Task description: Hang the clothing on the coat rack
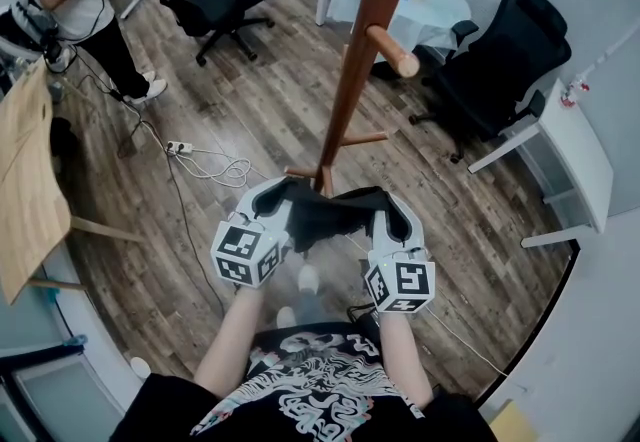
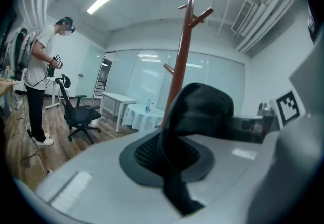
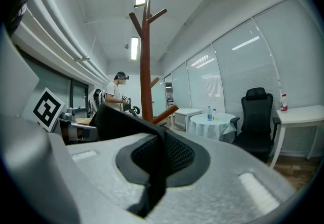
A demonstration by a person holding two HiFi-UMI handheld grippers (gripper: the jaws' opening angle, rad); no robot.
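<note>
A black garment [image 1: 330,215] hangs stretched between my two grippers, in front of the person's chest. My left gripper [image 1: 283,200] is shut on its left edge, and the dark cloth [image 2: 195,116] folds up out of the closed jaws. My right gripper [image 1: 385,215] is shut on the right edge, where the black fabric [image 3: 129,124] is pinched between the pads. The brown wooden coat rack [image 1: 365,40] stands just beyond the garment, its pegs [image 1: 395,52] sticking out above. The coat rack's pole [image 2: 181,53] rises behind the cloth in the left gripper view, and the rack's trunk [image 3: 146,61] shows in the right gripper view.
Black office chairs stand at the back left [image 1: 215,0] and the right [image 1: 500,60]. A round table with a white cloth [image 1: 410,0] is behind the rack. A person [image 1: 70,5] stands at the far left. A power strip with cables [image 1: 190,155] lies on the wood floor.
</note>
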